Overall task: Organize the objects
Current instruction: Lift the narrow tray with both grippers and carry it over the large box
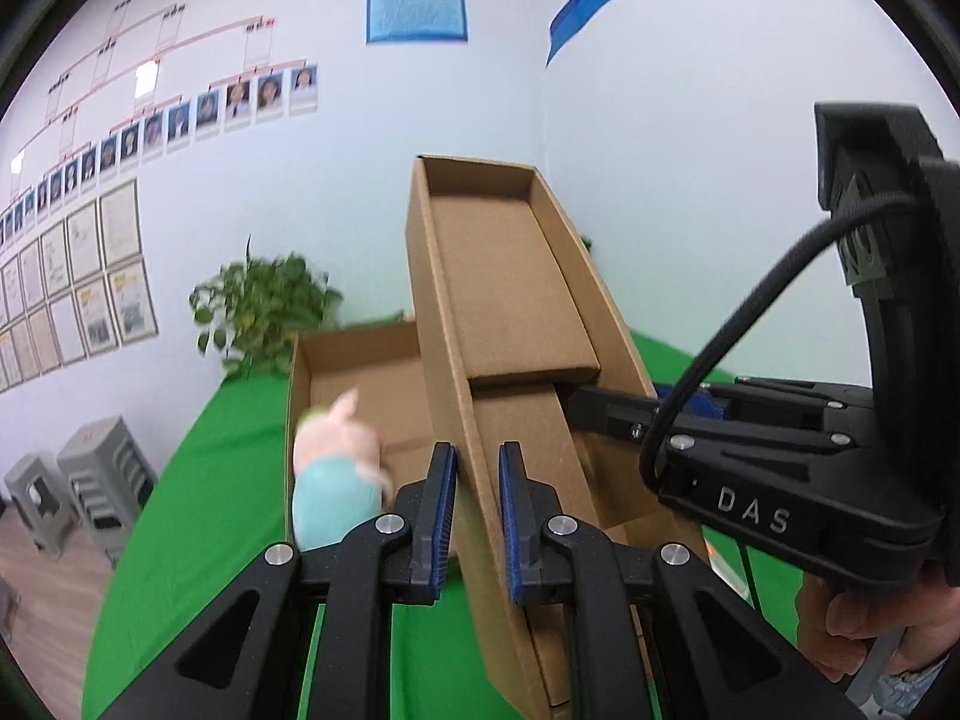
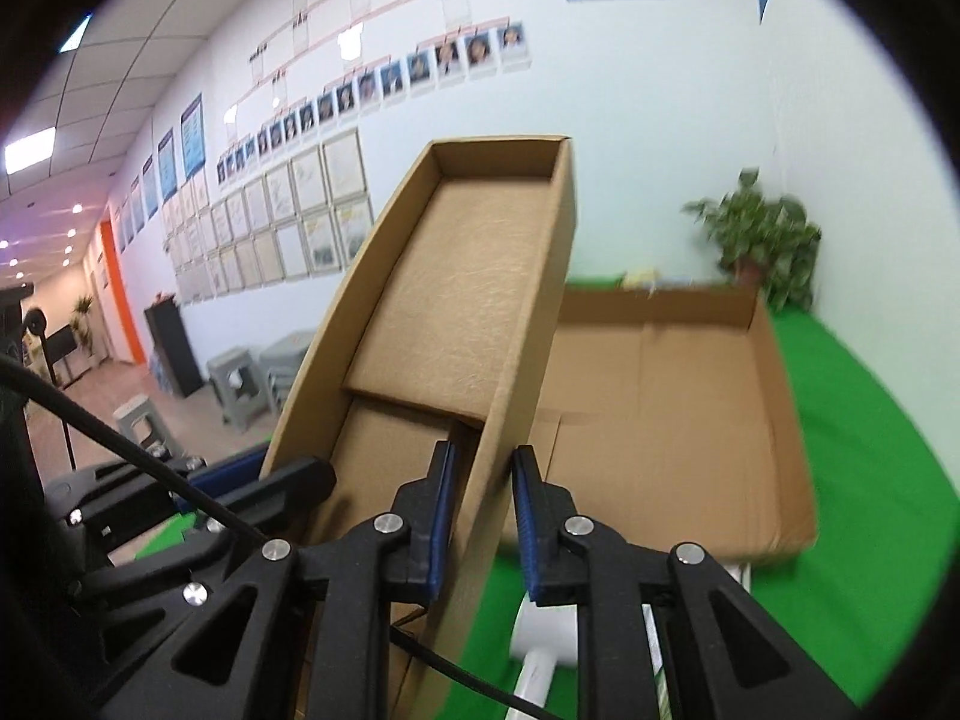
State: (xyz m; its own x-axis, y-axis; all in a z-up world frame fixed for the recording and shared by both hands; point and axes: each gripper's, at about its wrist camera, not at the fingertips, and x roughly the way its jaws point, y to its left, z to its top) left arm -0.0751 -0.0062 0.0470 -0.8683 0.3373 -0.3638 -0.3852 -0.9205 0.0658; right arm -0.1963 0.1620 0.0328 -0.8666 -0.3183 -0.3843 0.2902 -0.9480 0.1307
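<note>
A long open cardboard box [image 1: 510,276] is lifted and tilted above the green table; it also shows in the right wrist view [image 2: 456,294]. My left gripper [image 1: 477,516] straddles its left side wall with a small gap at the pads. My right gripper [image 2: 483,516] straddles the opposite side wall, and its body [image 1: 780,468] shows in the left wrist view. A pink and teal plush toy [image 1: 336,474] lies in a wider shallow cardboard box [image 1: 360,360] that sits on the table behind; that box also shows in the right wrist view [image 2: 672,420].
The green table cloth [image 1: 198,516] covers the table. A potted plant [image 1: 264,306] stands at the table's far corner by the wall. A white object [image 2: 540,648] lies under my right gripper. Grey stools [image 1: 90,480] stand on the floor at the left.
</note>
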